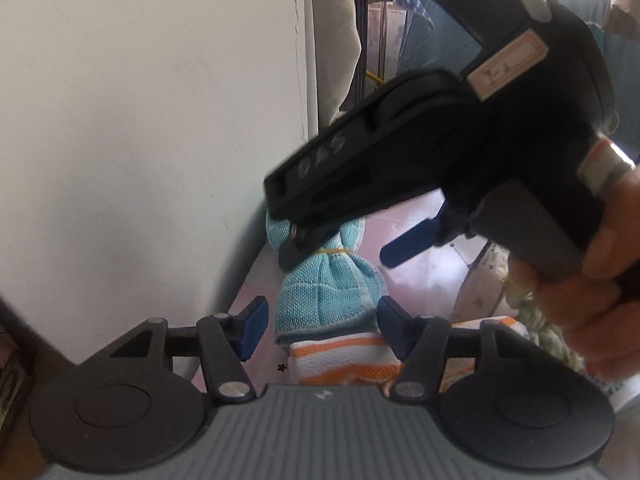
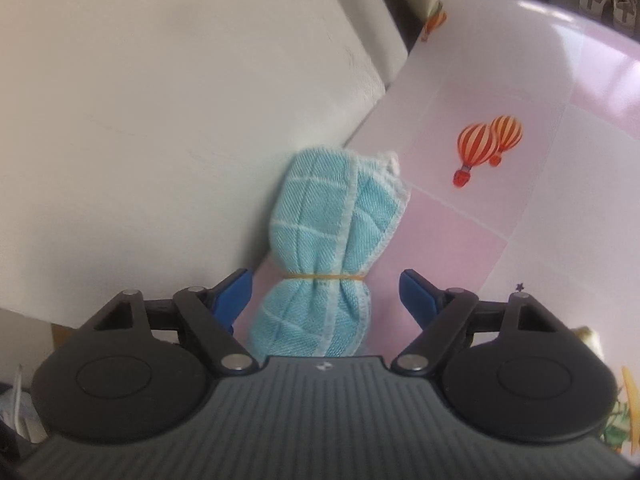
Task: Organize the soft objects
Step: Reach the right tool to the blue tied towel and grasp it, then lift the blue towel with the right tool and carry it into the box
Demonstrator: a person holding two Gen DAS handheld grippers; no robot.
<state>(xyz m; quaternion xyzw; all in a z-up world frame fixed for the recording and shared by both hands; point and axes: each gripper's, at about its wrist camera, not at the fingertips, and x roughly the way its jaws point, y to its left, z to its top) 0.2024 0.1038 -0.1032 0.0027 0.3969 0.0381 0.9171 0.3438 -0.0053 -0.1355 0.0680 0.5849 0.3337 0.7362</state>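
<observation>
A light blue woven cloth (image 2: 334, 236), rolled and cinched by a yellow rubber band, lies on the pink checked tablecloth against the white wall. It also shows in the left wrist view (image 1: 324, 292). My right gripper (image 2: 325, 296) is open, its blue fingers on either side of the cloth's banded waist, not touching it. In the left wrist view the right gripper (image 1: 340, 250) hovers over the blue cloth. My left gripper (image 1: 318, 326) is open, its fingers flanking the blue cloth's near end and an orange-striped white cloth (image 1: 344, 362).
A white wall (image 2: 160, 120) borders the table on the left. The pink tablecloth (image 2: 540, 200) carries hot-air-balloon prints (image 2: 486, 144). A greenish patterned cloth (image 1: 536, 320) lies to the right of the striped one. A hand (image 1: 580, 300) holds the right gripper.
</observation>
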